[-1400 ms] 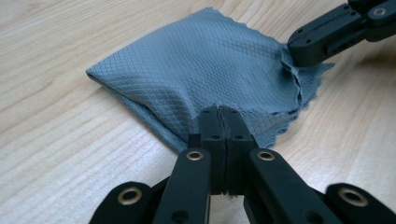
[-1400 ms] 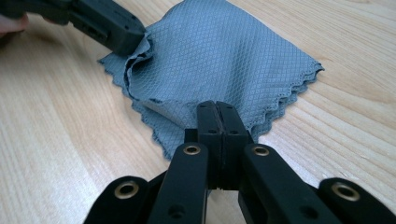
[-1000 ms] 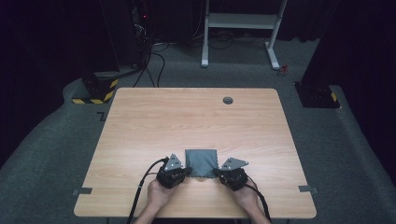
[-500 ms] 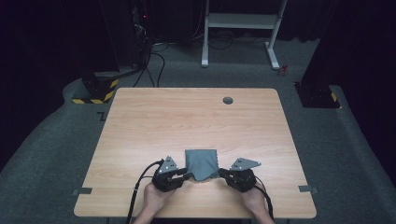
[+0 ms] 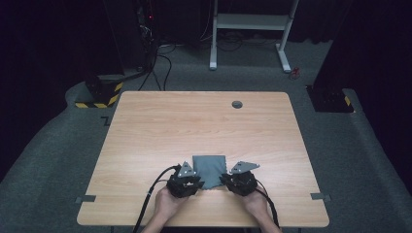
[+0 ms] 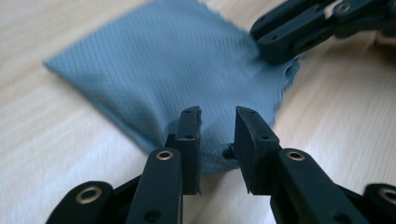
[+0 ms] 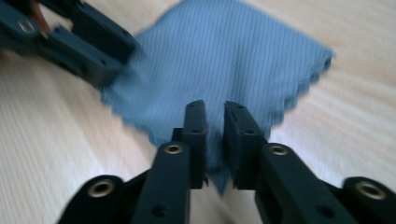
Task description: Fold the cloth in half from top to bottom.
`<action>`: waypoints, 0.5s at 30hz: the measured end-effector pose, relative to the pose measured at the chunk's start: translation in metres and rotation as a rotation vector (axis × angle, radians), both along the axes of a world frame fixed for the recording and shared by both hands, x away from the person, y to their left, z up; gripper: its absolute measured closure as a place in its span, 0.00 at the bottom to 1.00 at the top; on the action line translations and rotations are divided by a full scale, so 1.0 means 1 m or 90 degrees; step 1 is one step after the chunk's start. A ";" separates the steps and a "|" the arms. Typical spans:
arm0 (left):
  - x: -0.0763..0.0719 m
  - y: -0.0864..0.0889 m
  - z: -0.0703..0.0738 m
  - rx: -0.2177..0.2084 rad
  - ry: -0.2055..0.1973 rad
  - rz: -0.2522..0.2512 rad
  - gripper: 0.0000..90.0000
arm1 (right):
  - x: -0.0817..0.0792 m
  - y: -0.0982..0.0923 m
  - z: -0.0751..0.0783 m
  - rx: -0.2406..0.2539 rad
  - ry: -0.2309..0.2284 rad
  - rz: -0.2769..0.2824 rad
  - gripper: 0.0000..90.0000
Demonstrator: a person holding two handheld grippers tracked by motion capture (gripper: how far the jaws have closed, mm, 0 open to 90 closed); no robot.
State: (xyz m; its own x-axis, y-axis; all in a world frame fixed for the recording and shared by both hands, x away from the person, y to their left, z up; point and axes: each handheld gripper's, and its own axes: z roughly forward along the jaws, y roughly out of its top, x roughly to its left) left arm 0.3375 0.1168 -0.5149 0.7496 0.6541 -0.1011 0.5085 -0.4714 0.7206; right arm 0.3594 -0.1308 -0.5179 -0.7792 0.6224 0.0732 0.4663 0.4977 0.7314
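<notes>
High view: a grey cloth (image 5: 209, 170) lies flat on the tabletop (image 5: 204, 126), near the person's edge, with the left gripper (image 5: 185, 180) at its near-left corner and the right gripper (image 5: 239, 179) at its near-right corner. Both sets of fingers have just been opening. In the left gripper view, the fingers (image 6: 190, 140) are spread, with the cloth corner slack between them. In the right gripper view, the fingers (image 7: 195, 135) are parted by a narrow gap over the other corner. The step in hand is judged to be release of the cloth. Next, both grippers should be drawn back clear of the cloth without dragging it.
</notes>
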 end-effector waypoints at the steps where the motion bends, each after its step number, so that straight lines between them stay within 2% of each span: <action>1: -0.002 0.002 0.000 0.007 -0.003 -0.003 0.79 | -0.003 -0.001 -0.001 -0.012 -0.006 0.000 0.84; 3: -0.005 0.006 0.000 0.016 -0.012 -0.004 0.78 | -0.008 -0.004 -0.001 -0.024 -0.019 -0.002 0.79; 6: -0.008 0.012 0.002 0.025 -0.009 0.002 0.76 | -0.009 -0.007 0.000 -0.031 -0.024 -0.008 0.75; 7: -0.009 0.015 0.003 0.023 -0.008 0.005 0.75 | -0.009 -0.009 0.001 -0.021 -0.022 -0.010 0.75; 9: -0.010 0.022 0.007 -0.004 -0.009 0.016 0.73 | -0.004 -0.013 0.004 0.012 -0.015 -0.023 0.75; 11: -0.005 0.026 0.012 -0.017 -0.019 0.041 0.71 | 0.003 -0.014 0.007 0.027 -0.013 -0.039 0.75; 13: 0.004 0.025 0.018 0.012 -0.049 0.081 0.70 | 0.012 -0.011 0.009 0.032 -0.016 -0.053 0.76; 15: 0.020 0.020 0.021 0.019 -0.041 0.107 0.67 | 0.023 -0.007 0.010 0.030 -0.015 -0.068 0.76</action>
State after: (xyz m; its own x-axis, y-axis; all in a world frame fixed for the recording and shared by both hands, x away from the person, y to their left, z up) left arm 0.3573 0.1371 -0.4937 0.6335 0.7730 -0.0349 0.5355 -0.4053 0.7409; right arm 0.3821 -0.1376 -0.5080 -0.7106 0.6982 0.0872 0.4971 0.4104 0.7645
